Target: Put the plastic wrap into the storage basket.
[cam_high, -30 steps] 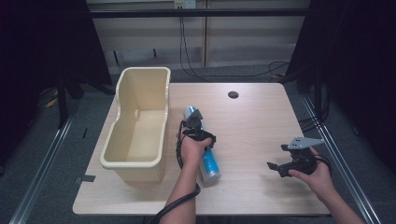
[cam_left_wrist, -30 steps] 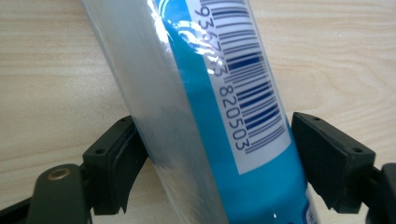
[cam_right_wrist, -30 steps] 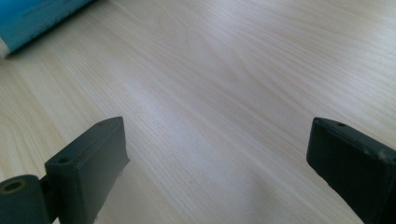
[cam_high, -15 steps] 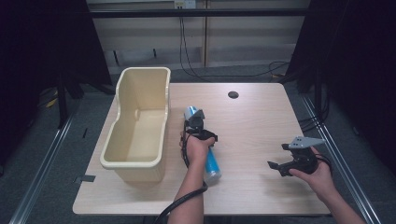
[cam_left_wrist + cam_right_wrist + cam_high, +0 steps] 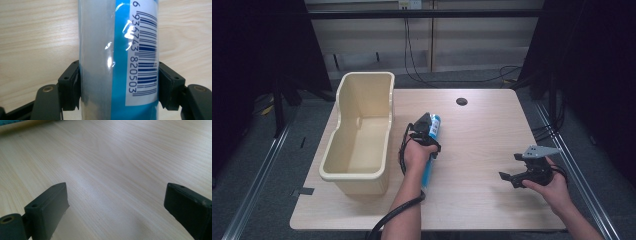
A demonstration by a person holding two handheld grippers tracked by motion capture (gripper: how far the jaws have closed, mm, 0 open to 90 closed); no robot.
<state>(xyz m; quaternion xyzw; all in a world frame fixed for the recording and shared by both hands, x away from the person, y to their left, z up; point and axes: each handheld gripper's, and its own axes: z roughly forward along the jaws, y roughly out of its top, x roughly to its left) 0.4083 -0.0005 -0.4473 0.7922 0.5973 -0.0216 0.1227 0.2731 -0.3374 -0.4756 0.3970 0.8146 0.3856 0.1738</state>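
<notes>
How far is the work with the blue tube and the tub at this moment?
Done: the left gripper has just been closing, and its pads now press both sides of the blue tube. In hand: the tube lies on the table. Left, probably: lifting it into the cream tub. The right gripper waits open.

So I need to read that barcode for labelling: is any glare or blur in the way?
Left gripper view: the tube is sharp, with small white glare streaks beside the barcode; digits stay readable. High view: too small to read. Right gripper view: the fingers are blurred, the table is sharper.
</notes>
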